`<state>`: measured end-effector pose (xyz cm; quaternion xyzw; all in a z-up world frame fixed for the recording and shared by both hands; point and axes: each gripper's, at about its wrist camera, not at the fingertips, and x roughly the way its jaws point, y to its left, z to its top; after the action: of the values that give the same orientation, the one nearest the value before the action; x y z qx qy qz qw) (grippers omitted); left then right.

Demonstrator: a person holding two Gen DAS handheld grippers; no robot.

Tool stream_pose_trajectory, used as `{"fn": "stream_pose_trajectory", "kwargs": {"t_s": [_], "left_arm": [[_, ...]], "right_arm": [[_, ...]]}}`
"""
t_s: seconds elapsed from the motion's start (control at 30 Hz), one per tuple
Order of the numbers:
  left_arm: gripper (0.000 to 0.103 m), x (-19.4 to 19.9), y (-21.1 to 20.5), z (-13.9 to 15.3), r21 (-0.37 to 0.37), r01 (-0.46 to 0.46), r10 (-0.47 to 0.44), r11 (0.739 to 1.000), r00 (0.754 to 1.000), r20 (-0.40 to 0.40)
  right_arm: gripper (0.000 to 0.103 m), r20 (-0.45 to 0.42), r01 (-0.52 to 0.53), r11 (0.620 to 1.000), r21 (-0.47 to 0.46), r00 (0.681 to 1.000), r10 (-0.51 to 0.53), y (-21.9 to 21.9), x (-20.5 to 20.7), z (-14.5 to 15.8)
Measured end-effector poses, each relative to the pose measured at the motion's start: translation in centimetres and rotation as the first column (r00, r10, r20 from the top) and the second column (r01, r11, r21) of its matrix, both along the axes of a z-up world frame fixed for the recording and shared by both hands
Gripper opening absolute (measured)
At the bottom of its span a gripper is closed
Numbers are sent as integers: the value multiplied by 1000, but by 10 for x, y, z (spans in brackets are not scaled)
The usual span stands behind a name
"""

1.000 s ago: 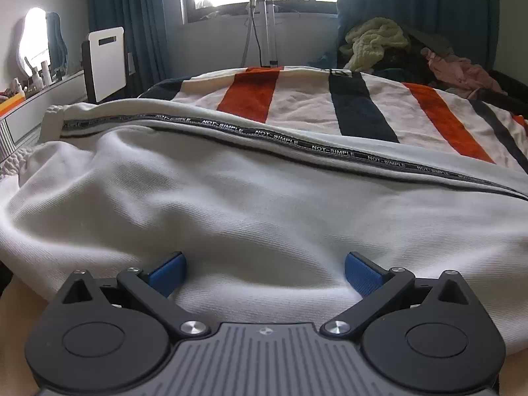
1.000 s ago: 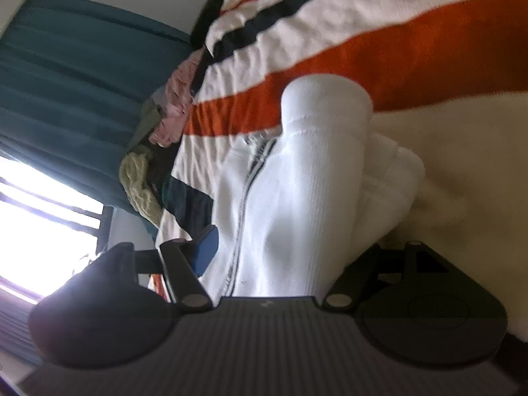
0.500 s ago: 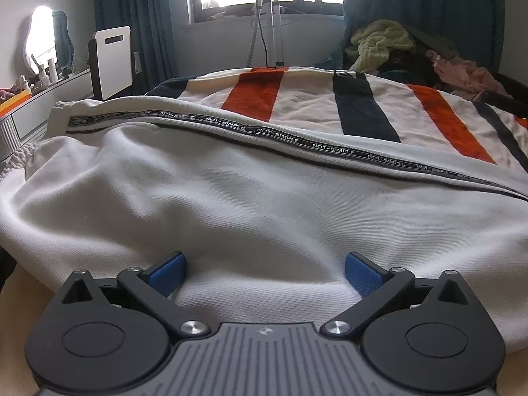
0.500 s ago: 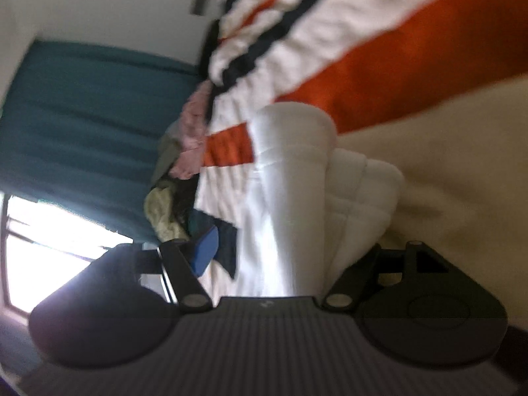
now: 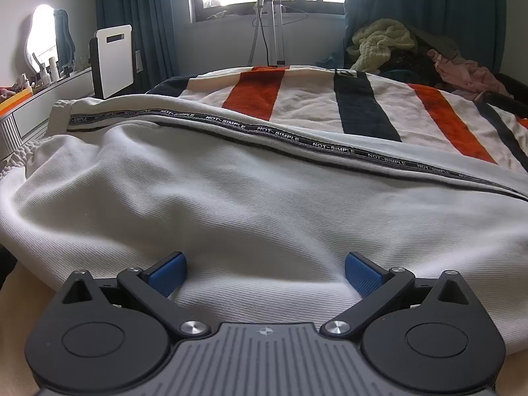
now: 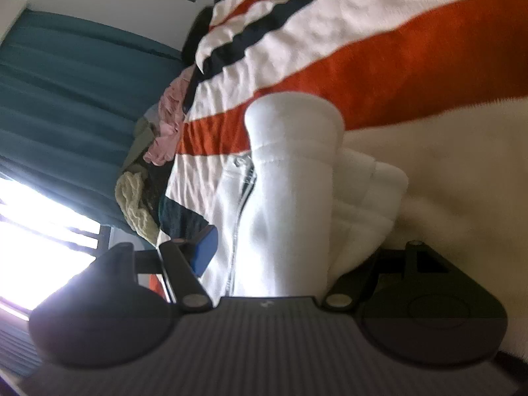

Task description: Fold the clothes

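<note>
Left wrist view: white trousers (image 5: 250,198) spread across striped bed (image 5: 363,112), lettered side tape running along far edge; left claw (image 5: 264,269) spread wide, blue pads (image 5: 166,272) pressed into near fold of cloth, nothing pinched between them. Risk, as judged: closing here may gather only top layer, leaving lower layer behind and skewing the fold; smooth knit likely to slip from pads if lifted quickly. Hidden: near hem under claw body, right end of garment cut off by frame edge, waistband at far left only partly seen. Right wrist view, camera rolled sideways: right claw (image 6: 287,247) around bunched white leg end (image 6: 293,171), one blue pad (image 6: 204,247) standing clear of cloth, other pad buried behind fabric; spread apart as far as shown, firm clamp not evident. Risk, as judged: thick roll may spring loose or drag whole garment off line. Hard to make out: motion blur, glare from window (image 6: 39,217), clothes heap (image 6: 142,204) only roughly legible
</note>
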<state>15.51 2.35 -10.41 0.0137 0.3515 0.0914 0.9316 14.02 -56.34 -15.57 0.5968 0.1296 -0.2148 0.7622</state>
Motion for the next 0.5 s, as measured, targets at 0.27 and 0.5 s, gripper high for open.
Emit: {"fn": "stream_pose_trajectory", "kwargs": {"t_s": [0.27, 0.5], "left_arm": [[103, 0, 0, 0, -6, 2, -2, 1000, 1000, 0], [103, 0, 0, 0, -10, 2, -2, 1000, 1000, -3]], "right_arm": [[71, 20, -26, 993, -118, 999, 29, 8, 2, 19], [66, 35, -47, 974, -220, 998, 56, 14, 4, 36]]}}
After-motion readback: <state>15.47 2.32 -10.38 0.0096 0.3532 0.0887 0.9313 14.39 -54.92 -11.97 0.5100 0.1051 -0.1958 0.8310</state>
